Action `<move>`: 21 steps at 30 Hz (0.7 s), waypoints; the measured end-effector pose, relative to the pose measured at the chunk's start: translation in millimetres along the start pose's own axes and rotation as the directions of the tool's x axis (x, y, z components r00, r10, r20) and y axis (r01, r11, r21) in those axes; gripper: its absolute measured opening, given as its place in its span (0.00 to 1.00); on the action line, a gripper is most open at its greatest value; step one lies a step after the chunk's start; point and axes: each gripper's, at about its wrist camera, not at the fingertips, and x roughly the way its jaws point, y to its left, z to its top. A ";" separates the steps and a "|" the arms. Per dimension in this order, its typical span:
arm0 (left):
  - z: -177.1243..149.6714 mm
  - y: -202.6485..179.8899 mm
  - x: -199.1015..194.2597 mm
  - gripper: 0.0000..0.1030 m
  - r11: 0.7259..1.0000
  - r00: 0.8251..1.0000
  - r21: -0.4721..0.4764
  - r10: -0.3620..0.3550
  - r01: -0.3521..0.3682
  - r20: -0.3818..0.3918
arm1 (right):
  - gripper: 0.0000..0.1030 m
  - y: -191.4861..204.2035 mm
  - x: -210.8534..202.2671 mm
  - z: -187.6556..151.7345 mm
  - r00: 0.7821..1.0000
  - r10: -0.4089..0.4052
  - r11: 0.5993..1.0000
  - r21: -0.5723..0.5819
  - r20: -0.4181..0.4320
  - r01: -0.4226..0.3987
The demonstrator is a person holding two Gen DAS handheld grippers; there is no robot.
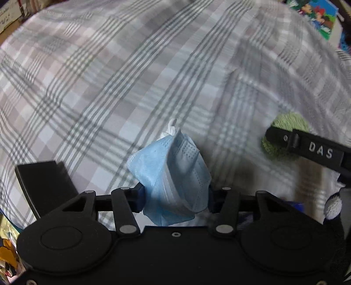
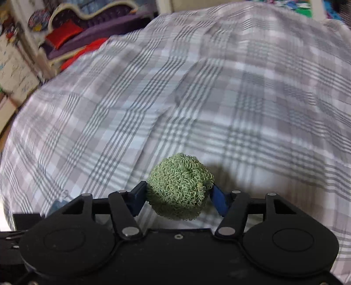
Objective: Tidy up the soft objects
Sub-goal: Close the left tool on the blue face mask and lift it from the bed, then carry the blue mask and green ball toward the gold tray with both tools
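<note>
My left gripper (image 1: 175, 197) is shut on a crumpled light-blue face mask (image 1: 173, 173) with a white ear loop sticking out at its top, held above the plaid bedsheet (image 1: 109, 76). My right gripper (image 2: 178, 195) is shut on a round green curly scrubber ball (image 2: 179, 186), held just above the same sheet (image 2: 219, 98). In the left wrist view the green ball (image 1: 285, 131) shows at the right, partly hidden behind the right gripper's black finger marked "DAS" (image 1: 318, 151).
The grey-and-white plaid sheet fills both views. A purple sofa with a red cushion (image 2: 63, 34) stands beyond the bed's far left edge. A colourful picture box (image 1: 320, 17) lies at the far right. A black flat object (image 1: 43, 184) sits at the left.
</note>
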 end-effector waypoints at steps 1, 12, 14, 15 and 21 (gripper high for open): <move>0.8 -6.9 -5.8 0.48 1.000 1.000 0.011 -0.008 0.008 0.011 | 0.60 -9.2 -8.7 -0.4 1.000 0.003 1.000 0.023 0.018 -0.003; -28.3 -106.1 -38.2 0.49 0.979 0.989 0.146 -0.146 0.142 0.017 | 0.60 -106.8 -89.1 -30.9 0.986 -0.150 0.988 0.044 0.079 0.146; -38.1 -124.2 -40.9 0.49 0.973 0.987 0.171 -0.160 0.156 0.009 | 0.60 -122.9 -100.9 -41.8 0.983 -0.166 0.985 0.054 0.082 0.162; -43.5 -131.8 -41.8 0.49 0.969 0.986 0.181 -0.169 0.166 0.003 | 0.60 -129.7 -104.9 -47.8 0.982 -0.172 0.984 0.057 0.082 0.167; -79.3 -162.7 -50.6 0.49 0.955 0.980 0.219 -0.194 0.201 -0.049 | 0.60 -160.4 -124.7 -82.6 0.985 -0.162 0.984 0.079 0.065 0.157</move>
